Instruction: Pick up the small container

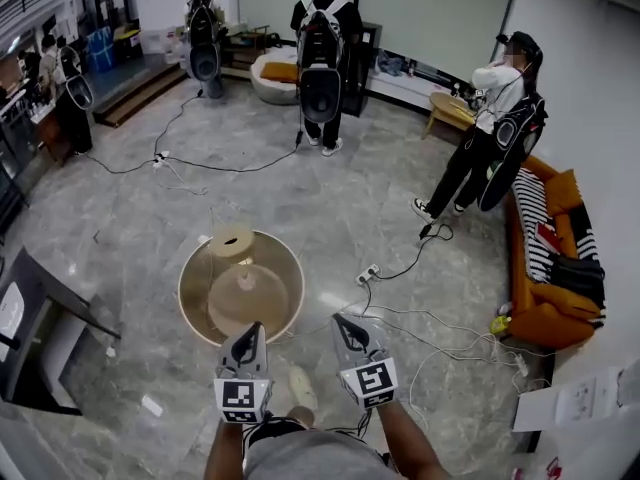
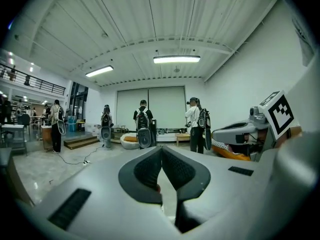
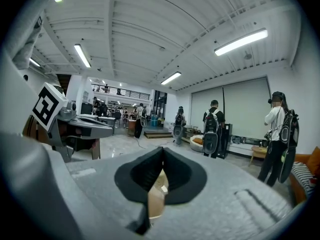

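1. Grey marble floor [image 1: 120, 218] fills most of the head view, with wide bare stretches centre frame and upper left.
2. My left gripper [image 1: 255, 333] is at bottom centre. Its jaws are pressed together at the tips with nothing between them, as the left gripper view confirms.
3. My right gripper [image 1: 342, 326] is just beside it to the right. Its jaws are likewise fully closed and empty, and the right gripper view shows only something beige below the gap.
4. The round table [image 1: 190, 278] has a wooden rim and sits just above my left gripper, left of centre. Its near edge is close to the left jaw tips, and I can't tell if they touch.
5. The small container [image 1: 233, 240] is round and beige, at the table's far edge. It sits up-frame of the left gripper and apart from both claws.
6. White cables [image 1: 430, 343] and a power strip [image 1: 368, 273] clutter the floor right of my right gripper.
7. The orange sofa [image 1: 545, 308] lines the right edge, and a dark desk [image 1: 40, 338] blocks the lower left.
8. A person [image 1: 322, 58] stands at top centre, and another person [image 1: 495, 138] is at upper right. Both are well apart from the table.
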